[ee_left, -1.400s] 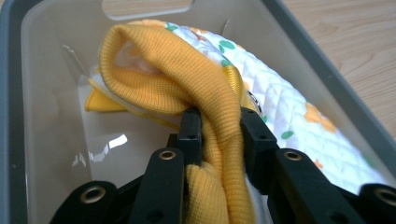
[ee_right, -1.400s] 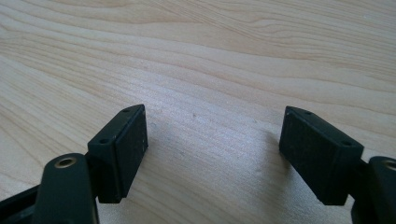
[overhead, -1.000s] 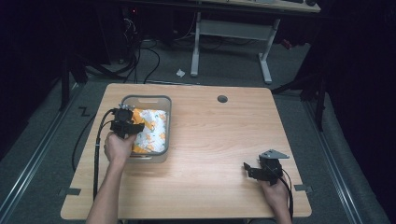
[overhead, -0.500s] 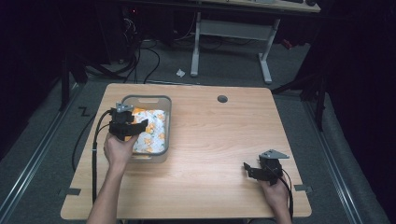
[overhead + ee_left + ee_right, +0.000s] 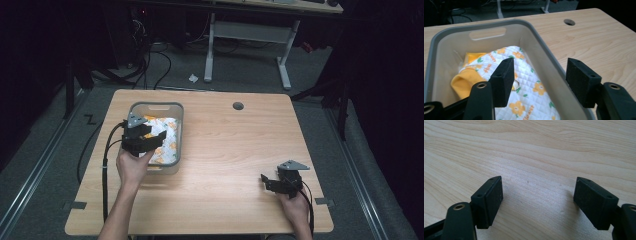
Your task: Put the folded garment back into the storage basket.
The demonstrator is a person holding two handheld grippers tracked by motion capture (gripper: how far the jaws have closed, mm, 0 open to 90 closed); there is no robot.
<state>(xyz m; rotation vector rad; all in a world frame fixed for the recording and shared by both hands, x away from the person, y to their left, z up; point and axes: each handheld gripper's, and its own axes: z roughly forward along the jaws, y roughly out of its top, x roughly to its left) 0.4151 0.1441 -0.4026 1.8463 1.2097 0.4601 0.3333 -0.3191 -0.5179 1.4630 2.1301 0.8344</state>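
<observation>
left claw (image 5: pixel 537 82) hangs released above the quilted cloth (image 5: pixel 529 97) in the bin (image 5: pixel 544 47); right claw (image 5: pixel 537 202) released.

A tub (image 5: pixel 176 131) stands on the left half of the table (image 5: pixel 235 150), its far wall with a handle slot (image 5: pixel 487 33) pointing away from the person. A quilted cloth (image 5: pixel 529 82) lies bunched inside the tub, filling most of its floor. The left gripper (image 5: pixel 150 145) hangs above the near end of the tub, over the cloth, with one jaw over the cloth and the other over the tub's right wall. The right gripper (image 5: pixel 272 181) sits low over bare table near the front right corner, well apart from the tub. A round hole (image 5: pixel 238 106) lies in the table toward its far edge, right of the tub. Behind the table, a desk frame (image 5: pixel 247 37) stands on the floor.
</observation>
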